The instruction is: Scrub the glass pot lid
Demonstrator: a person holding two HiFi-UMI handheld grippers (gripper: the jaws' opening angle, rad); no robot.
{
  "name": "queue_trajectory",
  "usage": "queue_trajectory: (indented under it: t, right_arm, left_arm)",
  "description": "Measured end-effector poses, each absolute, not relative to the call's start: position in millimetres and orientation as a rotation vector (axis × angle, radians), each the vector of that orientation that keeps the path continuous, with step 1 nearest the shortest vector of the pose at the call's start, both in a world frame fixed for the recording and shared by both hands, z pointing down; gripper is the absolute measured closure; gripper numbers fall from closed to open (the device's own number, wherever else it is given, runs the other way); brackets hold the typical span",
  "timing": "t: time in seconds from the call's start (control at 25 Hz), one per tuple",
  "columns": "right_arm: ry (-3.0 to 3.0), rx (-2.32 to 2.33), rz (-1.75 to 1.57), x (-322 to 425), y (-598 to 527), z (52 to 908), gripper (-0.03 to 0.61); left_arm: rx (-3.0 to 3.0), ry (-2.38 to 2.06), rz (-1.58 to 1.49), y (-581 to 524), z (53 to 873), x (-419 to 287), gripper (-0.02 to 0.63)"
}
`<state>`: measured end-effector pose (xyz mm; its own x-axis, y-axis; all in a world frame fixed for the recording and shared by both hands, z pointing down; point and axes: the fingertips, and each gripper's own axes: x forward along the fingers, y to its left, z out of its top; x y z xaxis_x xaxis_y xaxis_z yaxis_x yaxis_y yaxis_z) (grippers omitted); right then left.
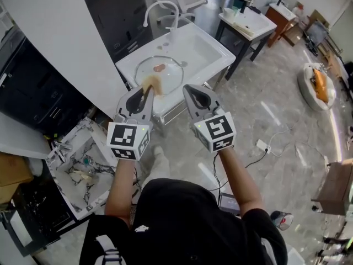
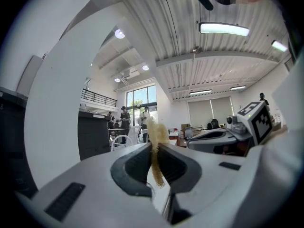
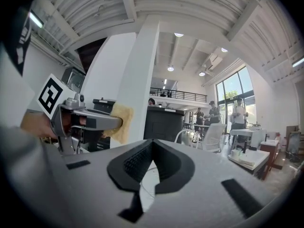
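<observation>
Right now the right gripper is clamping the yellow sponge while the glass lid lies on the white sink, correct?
No: the left gripper clamps the yellow sponge, as the left gripper view shows. The glass lid does lie on the white sink.

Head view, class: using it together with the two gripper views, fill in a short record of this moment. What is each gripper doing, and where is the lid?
left gripper: shut on a tan scrubbing pad
right gripper: shut, nothing between its jaws
glass pot lid: lying flat on the white sink unit, just ahead of both grippers
pad touching lid: cannot tell
faucet: at the sink unit's far edge
</observation>
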<state>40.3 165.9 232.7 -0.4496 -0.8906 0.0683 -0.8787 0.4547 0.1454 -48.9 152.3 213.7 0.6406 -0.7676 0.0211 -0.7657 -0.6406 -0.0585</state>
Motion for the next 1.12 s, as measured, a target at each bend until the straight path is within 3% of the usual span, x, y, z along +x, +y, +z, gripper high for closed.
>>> queue_trajectory:
  t: [1.12]
  right_arm:
    - [-2.473, 1.633, -0.067, 22, -60, 240, 0.580]
  left_arm:
    - [-2.929, 1.181, -0.091, -70, 225, -54, 0.592]
